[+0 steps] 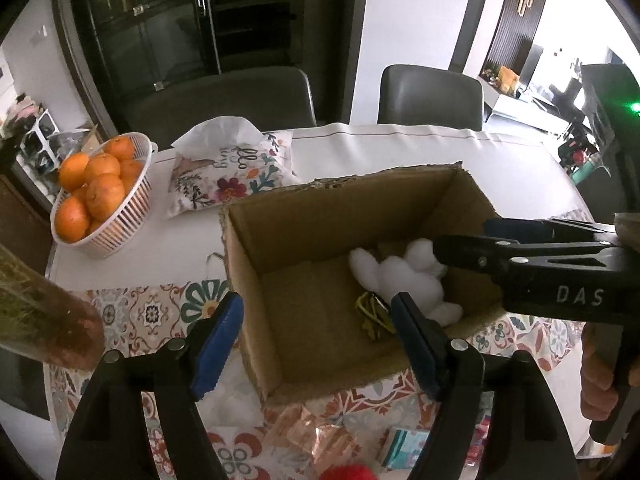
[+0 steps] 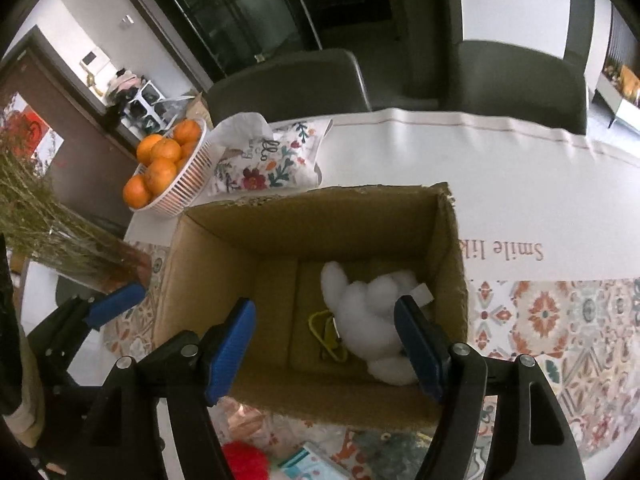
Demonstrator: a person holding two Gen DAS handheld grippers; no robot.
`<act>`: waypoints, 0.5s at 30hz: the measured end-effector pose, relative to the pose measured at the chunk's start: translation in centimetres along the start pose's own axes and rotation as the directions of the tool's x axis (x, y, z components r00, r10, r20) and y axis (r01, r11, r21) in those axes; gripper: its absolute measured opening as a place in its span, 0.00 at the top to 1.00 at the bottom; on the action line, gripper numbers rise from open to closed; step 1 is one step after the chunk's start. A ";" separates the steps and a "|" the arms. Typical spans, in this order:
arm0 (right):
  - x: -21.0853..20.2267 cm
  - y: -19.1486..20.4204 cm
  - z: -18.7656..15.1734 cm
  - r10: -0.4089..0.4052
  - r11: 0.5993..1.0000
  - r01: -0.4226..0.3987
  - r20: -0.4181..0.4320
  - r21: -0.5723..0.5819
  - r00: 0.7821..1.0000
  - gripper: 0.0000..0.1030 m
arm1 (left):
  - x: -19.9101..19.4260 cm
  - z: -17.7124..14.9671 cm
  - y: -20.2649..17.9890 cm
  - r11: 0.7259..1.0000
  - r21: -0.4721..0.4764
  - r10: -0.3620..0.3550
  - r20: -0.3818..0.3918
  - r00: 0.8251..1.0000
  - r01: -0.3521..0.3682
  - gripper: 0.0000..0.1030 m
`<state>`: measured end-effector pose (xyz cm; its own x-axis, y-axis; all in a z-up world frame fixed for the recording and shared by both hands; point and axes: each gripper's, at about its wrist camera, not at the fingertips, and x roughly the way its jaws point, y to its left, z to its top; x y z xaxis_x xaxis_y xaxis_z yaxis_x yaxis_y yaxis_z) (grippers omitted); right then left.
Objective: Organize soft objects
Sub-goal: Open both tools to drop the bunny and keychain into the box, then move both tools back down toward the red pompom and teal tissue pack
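Observation:
An open cardboard box (image 1: 256, 256) (image 2: 208, 248) stands on the table. A white plush toy (image 1: 400, 276) (image 2: 368, 312) lies inside it at the right, beside a small yellow-green item (image 1: 372, 312) (image 2: 326, 332). My left gripper (image 1: 316, 344) is open and empty above the box's near left corner. My right gripper (image 2: 328, 348) is open and empty above the box, over the plush; it shows from the side in the left wrist view (image 1: 460, 236). A red fluffy object (image 1: 350, 473) (image 2: 244, 460) lies on the table in front of the box.
A white basket of oranges (image 1: 120, 224) (image 2: 180, 188) and a floral tissue pouch (image 1: 232, 176) (image 2: 272, 164) sit behind the box at the left. Small packets (image 1: 400, 448) lie in front. A vase of dried stems (image 2: 52, 224) stands left. Two grey chairs (image 1: 432, 96) stand behind.

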<state>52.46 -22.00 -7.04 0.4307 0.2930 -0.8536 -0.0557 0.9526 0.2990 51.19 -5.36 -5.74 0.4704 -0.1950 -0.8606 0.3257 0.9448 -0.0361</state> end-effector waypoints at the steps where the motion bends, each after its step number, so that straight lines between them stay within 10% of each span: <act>1: -0.5 0.2 -0.2 -0.007 1.000 0.007 0.009 -0.008 1.000 0.29 | -0.3 -0.2 0.0 1.000 -0.003 0.000 0.001 1.000 0.000 0.25; 15: -4.8 2.8 -4.3 -0.036 0.995 0.040 0.049 -0.086 0.998 0.29 | -5.8 -3.5 -0.6 0.997 -0.009 0.072 0.036 0.997 -0.072 0.17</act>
<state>46.40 -20.38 -3.94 0.4761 0.2546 -0.8417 -0.1162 0.9670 0.2268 45.34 -3.90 -2.51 0.5217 -0.1354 -0.8423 0.2837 0.9587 0.0217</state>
